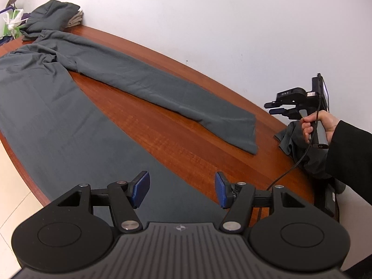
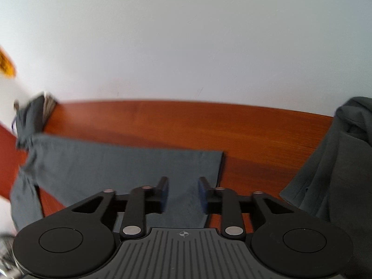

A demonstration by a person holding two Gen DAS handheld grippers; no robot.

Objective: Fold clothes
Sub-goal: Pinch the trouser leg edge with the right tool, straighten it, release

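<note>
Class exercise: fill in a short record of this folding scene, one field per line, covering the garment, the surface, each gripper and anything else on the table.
garment: grey trousers spread flat, legs apart in a V
far leg hem: lying flat on the wood
surface: reddish wooden table against a white wall
left gripper: open, above the near leg, holding nothing
right gripper: open, above the far leg near its hem, holding nothing
other clothes: folded pile at the far end; crumpled grey garment at the right edge
</note>
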